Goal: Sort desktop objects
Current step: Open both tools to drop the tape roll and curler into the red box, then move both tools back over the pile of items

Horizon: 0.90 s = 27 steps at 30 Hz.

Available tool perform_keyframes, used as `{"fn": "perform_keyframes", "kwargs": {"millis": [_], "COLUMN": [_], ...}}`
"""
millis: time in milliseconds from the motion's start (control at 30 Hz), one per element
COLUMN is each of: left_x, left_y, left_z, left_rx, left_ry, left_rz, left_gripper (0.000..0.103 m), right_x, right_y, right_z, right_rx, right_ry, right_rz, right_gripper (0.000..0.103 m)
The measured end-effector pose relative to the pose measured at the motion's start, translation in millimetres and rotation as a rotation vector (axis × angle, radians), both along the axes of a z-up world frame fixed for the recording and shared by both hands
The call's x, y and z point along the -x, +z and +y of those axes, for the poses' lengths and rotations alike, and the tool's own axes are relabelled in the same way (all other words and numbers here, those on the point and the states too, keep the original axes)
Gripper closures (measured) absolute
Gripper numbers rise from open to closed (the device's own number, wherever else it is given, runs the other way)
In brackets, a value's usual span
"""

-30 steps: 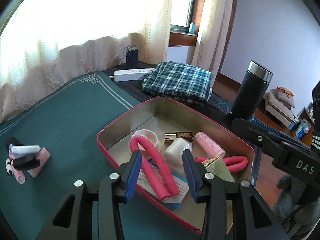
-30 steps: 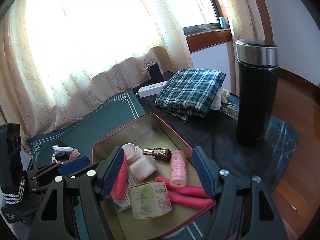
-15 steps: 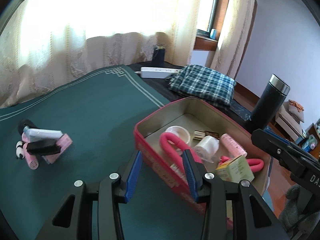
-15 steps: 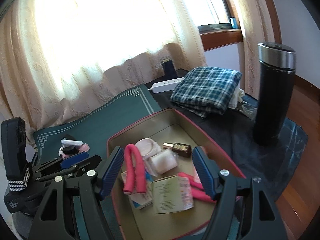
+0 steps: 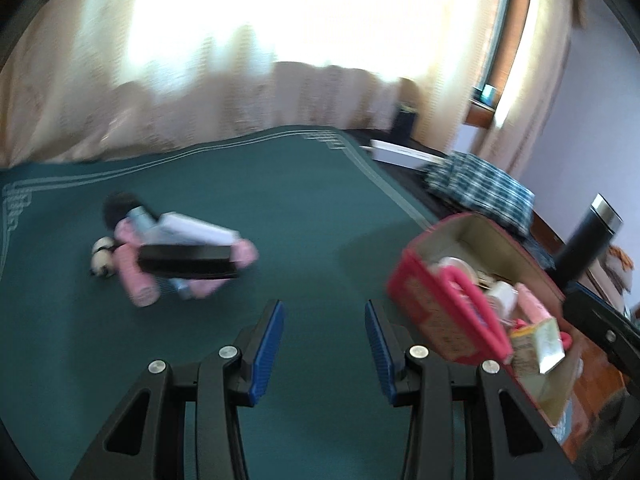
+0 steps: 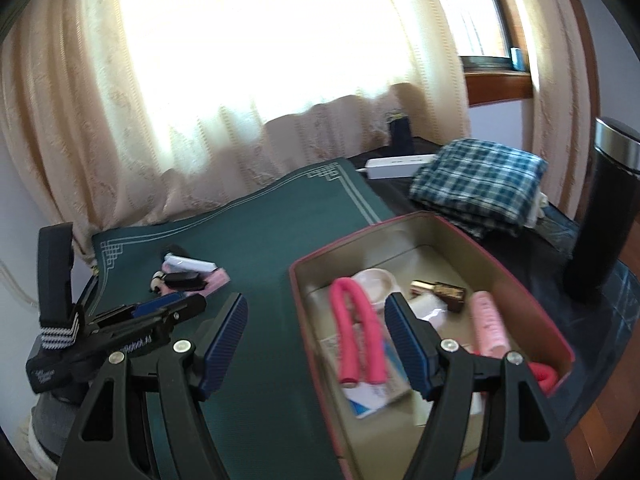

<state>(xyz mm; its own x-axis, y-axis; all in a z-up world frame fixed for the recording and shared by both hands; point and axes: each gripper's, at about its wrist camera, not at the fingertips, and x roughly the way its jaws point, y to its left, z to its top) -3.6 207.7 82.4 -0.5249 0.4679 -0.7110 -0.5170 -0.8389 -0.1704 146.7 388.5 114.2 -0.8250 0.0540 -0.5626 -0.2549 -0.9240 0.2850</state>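
Hovering over the green mat [image 5: 280, 216] on the desk, left gripper [image 5: 324, 316] shows its blue-padded jaws apart with only bare mat between them, nothing held. Ahead and to its left lies a small pile [image 5: 176, 248] of loose things, blurred: pink pieces, a white tube, a flat black case, a small black-and-white item at the near-left end. To its right sits the red tin box [image 5: 416, 296], lid off, with its contents showing over the rim. Right gripper [image 6: 316, 320] has its jaws spread wide and empty, straddling the near-left wall of the red tin box [image 6: 298, 304]: left pad over the mat [image 6: 256, 232], right pad over the interior. Inside the box: a bent pink foam roller [image 6: 356, 328], a white round jar [image 6: 376, 280], a small brown-and-gold bottle [image 6: 440, 290], a pale pink cylinder [image 6: 488, 324], a blue-and-white flat packet [image 6: 376, 392] under the roller. From this view the pile [image 6: 188, 274] sits well left of the box, just beyond the left gripper [image 6: 160, 308] seen side-on. Beyond the mat: white power strip [image 6: 400, 164], folded plaid cloth [image 6: 476, 184], dark flask [image 6: 600, 208] with steel cap, curtains [image 6: 240, 80] behind.
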Motion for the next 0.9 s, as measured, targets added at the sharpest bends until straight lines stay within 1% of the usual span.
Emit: {"fn": "perform_keyframes", "kwargs": {"millis": [267, 300, 333, 367, 400, 600, 900], "left_x": [29.7, 33.7, 36.6, 39.2, 41.5, 58.3, 77.0], "left_y": [-9.6, -11.3, -12.6, -13.7, -14.8, -26.0, -34.2], "left_z": [-63.3, -71.6, -76.8, -82.0, -87.8, -97.3, -85.7], "left_rx": [-0.009, -0.011, -0.012, -0.015, -0.017, 0.002, 0.019], "left_ry": [0.125, 0.143, 0.156, 0.174, 0.193, 0.196, 0.172], "left_rz": [-0.022, -0.025, -0.027, -0.023, -0.012, -0.021, -0.031], "left_gripper": [0.059, 0.054, 0.046, 0.033, 0.031, 0.031, 0.031], "right_x": [23.8, 28.6, 31.7, 34.6, 37.8, 53.7, 72.5], "right_y": [-3.8, -5.6, -6.9, -8.2, -9.5, -18.0, -29.8], "right_z": [-43.4, -49.7, -53.8, -57.7, -62.2, -80.3, -91.8], "right_rx": [-0.032, -0.033, -0.033, -0.032, -0.033, -0.034, -0.033], "right_ry": [0.09, 0.102, 0.109, 0.117, 0.125, 0.155, 0.187], "right_rz": [-0.011, -0.017, -0.021, -0.025, -0.029, -0.057, -0.091], "right_gripper": [0.026, 0.026, 0.026, 0.026, 0.026, 0.026, 0.026]}}
